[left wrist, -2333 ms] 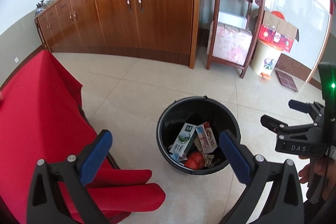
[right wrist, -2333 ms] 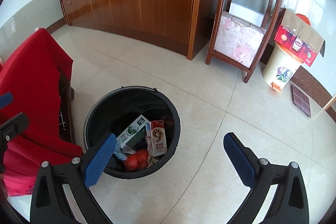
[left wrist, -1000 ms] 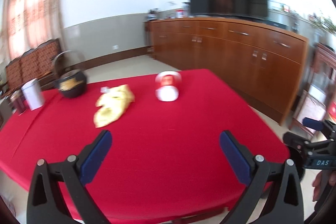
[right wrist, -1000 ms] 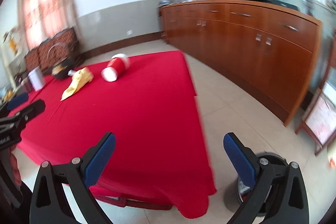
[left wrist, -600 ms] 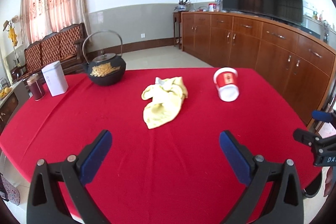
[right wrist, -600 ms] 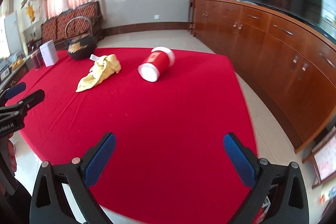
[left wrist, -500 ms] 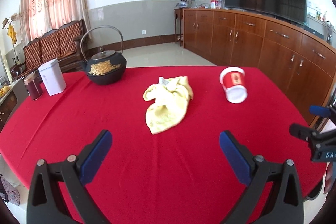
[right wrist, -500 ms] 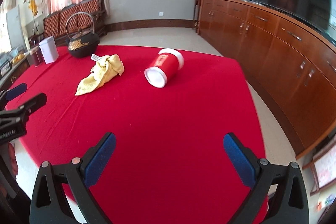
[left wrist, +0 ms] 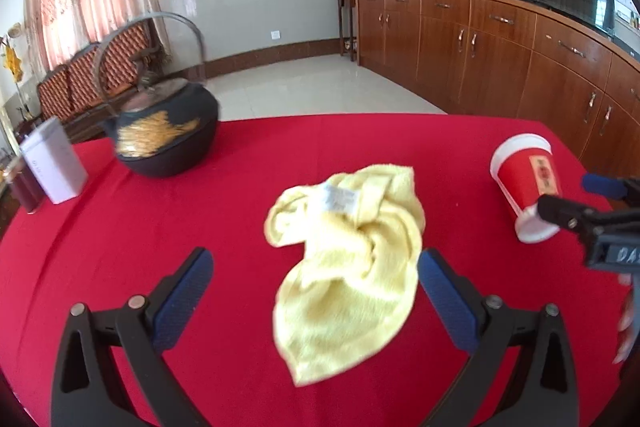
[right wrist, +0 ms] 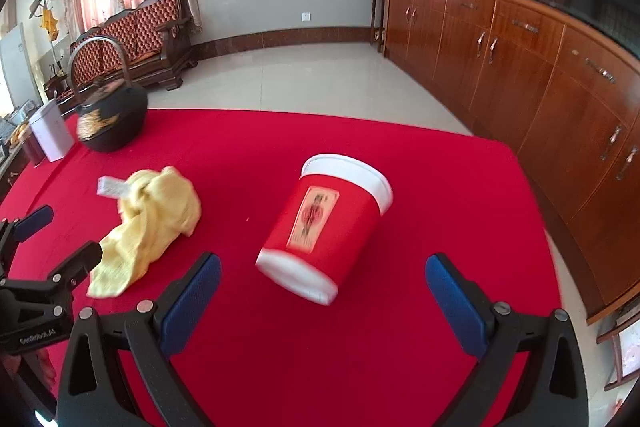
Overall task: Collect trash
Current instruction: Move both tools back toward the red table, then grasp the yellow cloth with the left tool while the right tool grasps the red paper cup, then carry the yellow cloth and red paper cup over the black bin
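A red paper cup (right wrist: 326,227) with white rims lies on its side on the red tablecloth (right wrist: 420,187); the left wrist view has the same cup (left wrist: 524,193) at the right. A crumpled yellow cloth (left wrist: 352,263) with a white label lies left of it, also seen as the cloth (right wrist: 150,225) in the right wrist view. My left gripper (left wrist: 314,291) is open, its fingers straddling the cloth just above it. My right gripper (right wrist: 322,301) is open, just short of the cup, with nothing between its fingers.
A black iron kettle (left wrist: 164,135) with a hoop handle stands at the table's back left, beside a white tin (left wrist: 54,167) and a dark jar (left wrist: 22,187). Wooden cabinets (right wrist: 540,75) line the right wall. A wooden sofa (right wrist: 136,43) stands beyond the table.
Both grippers swung up from the black bin on the floor to the table and moved in: the left now over the yellow cloth, the right close to the red cup. Both stayed open.
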`<state>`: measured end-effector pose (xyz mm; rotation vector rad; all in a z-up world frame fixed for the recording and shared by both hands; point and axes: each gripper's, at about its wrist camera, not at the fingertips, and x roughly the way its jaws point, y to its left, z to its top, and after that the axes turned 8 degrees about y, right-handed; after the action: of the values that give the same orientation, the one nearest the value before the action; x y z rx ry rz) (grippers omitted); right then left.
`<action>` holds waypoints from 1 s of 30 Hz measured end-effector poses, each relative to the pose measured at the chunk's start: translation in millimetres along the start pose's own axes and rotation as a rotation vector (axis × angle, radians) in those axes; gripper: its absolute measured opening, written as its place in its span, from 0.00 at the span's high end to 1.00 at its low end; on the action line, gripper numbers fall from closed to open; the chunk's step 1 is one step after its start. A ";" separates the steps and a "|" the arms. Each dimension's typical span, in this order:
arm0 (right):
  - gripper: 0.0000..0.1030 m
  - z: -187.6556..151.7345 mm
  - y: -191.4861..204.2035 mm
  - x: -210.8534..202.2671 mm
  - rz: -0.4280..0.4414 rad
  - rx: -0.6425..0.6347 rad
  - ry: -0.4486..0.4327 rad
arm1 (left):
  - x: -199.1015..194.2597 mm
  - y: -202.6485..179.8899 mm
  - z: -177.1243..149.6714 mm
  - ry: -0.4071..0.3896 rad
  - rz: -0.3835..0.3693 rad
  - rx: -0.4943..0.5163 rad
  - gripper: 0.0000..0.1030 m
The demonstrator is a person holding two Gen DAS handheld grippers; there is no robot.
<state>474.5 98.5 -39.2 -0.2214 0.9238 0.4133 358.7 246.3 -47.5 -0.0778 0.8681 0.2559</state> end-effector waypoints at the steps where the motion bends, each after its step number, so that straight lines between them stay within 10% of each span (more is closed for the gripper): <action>1: 0.04 3.8 -0.6 8.0 0.005 0.003 0.012 | 4.9 -2.6 3.2 0.009 -0.005 -0.003 0.01; 11: 0.28 23.4 -4.4 50.9 0.018 0.008 0.093 | 43.1 -16.4 22.2 0.115 -0.024 -0.025 0.05; 13: 0.34 24.5 -4.8 52.1 0.032 0.007 0.099 | 48.8 -18.8 20.3 0.144 -0.049 -0.005 0.17; 17: 0.39 20.7 -6.0 48.4 0.049 0.001 0.090 | 41.7 -21.8 13.8 0.147 -0.085 0.030 0.71; 30: 0.41 -36.6 -33.0 -24.8 0.024 -0.007 0.020 | -70.1 -56.3 -46.9 0.003 -0.100 0.071 0.73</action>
<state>449.1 49.5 -40.3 -0.2216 0.9452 0.4376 294.8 170.5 -26.3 -0.0560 0.8730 0.1311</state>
